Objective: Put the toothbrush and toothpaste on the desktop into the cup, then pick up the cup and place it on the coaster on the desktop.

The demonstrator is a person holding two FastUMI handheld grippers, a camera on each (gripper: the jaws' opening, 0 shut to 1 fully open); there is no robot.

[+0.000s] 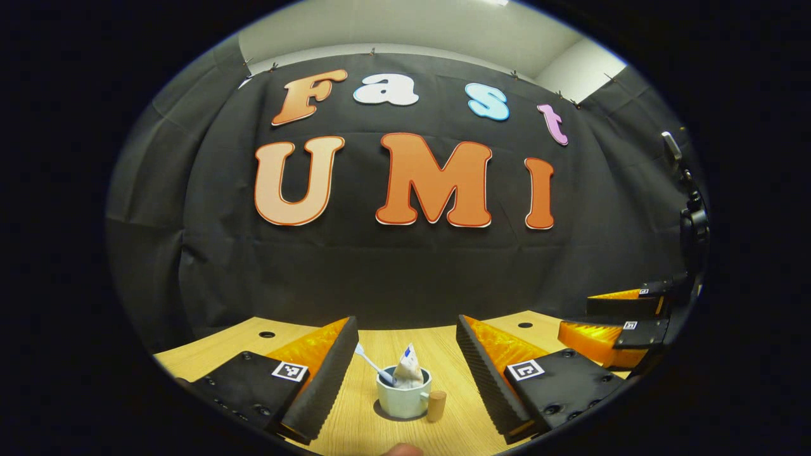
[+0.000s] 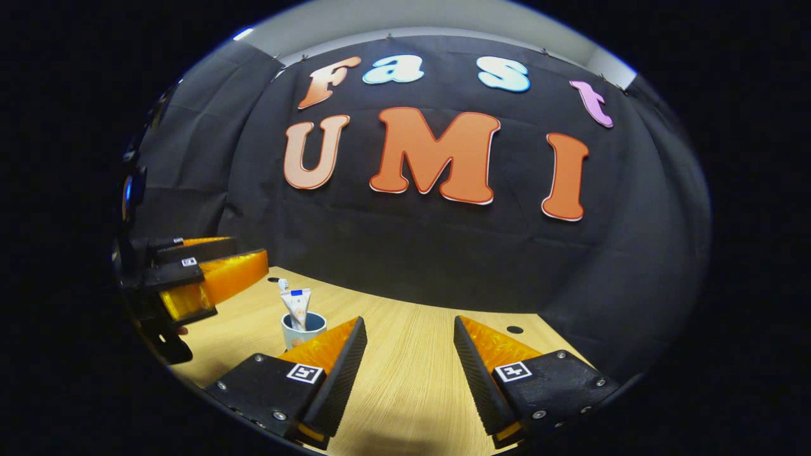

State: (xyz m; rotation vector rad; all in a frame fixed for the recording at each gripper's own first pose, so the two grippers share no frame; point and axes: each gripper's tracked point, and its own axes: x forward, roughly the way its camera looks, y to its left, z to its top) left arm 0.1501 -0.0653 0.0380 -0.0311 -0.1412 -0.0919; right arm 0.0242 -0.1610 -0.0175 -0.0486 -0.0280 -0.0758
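Pale wooden desktop runs from the near edge back to the black cloth wall, and both tools hang low over it. Closest in the left gripper view, the left gripper has its jaws spread wide, nothing between the fingers, and right in that gap, a little ahead on the wood, stands the cup, upright, its handle sticking out to the right. Toothbrush and toothpaste are both inside it, the brush leaning left over the rim, the tube standing up in the middle. Off at the right edge of that view sits the right gripper, apart from the cup. Over in the right gripper view, the right gripper is spread open too, gripping nothing, bare wood between its fingers. Beyond its left finger the cup shows, partly hidden behind that finger, the toothpaste poking out of the top. Farther left the left gripper hovers near the cup without touching it. Small round holes dot the desktop near the wall.
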